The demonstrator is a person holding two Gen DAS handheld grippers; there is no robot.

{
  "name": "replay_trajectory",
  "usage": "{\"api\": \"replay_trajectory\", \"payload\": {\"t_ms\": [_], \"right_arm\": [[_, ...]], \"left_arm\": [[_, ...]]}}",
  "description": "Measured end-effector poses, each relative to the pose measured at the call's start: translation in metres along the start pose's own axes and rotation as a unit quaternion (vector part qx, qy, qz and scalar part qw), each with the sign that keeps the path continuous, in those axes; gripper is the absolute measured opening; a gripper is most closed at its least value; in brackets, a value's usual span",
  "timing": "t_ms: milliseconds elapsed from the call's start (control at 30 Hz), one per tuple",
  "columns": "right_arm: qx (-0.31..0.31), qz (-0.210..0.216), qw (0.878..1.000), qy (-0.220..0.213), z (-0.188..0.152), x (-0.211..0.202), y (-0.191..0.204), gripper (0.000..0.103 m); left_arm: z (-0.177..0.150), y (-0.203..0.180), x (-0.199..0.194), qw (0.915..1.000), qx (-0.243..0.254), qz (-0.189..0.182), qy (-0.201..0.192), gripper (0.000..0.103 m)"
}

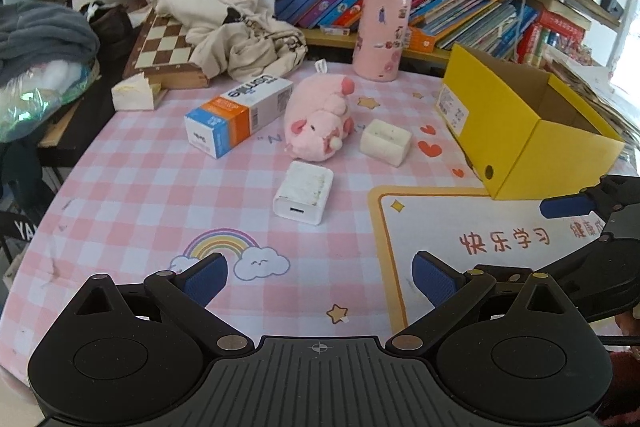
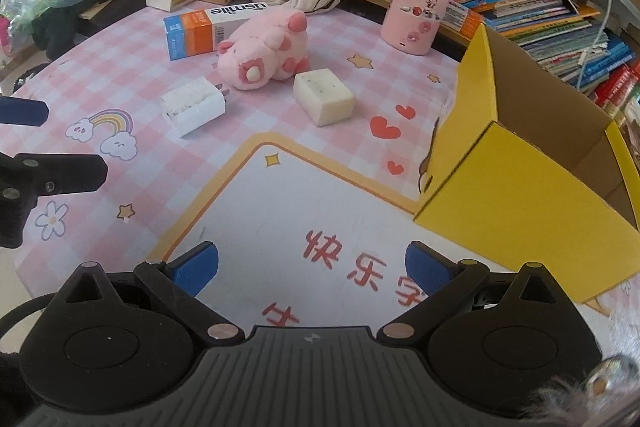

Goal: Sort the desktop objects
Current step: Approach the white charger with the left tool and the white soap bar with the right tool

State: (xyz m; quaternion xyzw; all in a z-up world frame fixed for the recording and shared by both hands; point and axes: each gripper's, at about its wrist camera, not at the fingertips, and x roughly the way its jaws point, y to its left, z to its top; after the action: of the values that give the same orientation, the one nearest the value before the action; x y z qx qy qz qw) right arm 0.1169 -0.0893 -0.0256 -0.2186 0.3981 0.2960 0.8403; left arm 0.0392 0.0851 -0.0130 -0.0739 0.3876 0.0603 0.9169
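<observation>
While both our left gripper (image 1: 320,281) and right gripper (image 2: 312,267) gape empty, a fuzzy pink plush pig (image 1: 318,125) lies beside two smooth white blocky chargers (image 1: 303,191).

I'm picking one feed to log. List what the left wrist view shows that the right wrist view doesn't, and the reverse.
Left only: the charger's port end and the label on the yellow box.
Right only: the charger's prongs, a flower print on the mat, and more of the box's inside.
Both: plush pig, white block, usmile box, pink can, both grippers open, left gripper, right gripper.
</observation>
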Motion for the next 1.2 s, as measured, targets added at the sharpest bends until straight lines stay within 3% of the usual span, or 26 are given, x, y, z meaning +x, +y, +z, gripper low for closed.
{"api": "replay_trajectory", "payload": {"t_ms": [667,1200], "right_arm": [[0.005,0.019,1.000,-0.011,0.043,0.040,-0.018,0.101],[0.048,0.035,0.998,-0.013,0.068,0.059,-0.029,0.100]], "left_arm": [[0.024,-0.004,0.047,1.0000,0.006,0.000,0.006,0.100],[0.031,-0.002,0.065,0.9999,0.013,0.009,-0.001,0.100]]}}
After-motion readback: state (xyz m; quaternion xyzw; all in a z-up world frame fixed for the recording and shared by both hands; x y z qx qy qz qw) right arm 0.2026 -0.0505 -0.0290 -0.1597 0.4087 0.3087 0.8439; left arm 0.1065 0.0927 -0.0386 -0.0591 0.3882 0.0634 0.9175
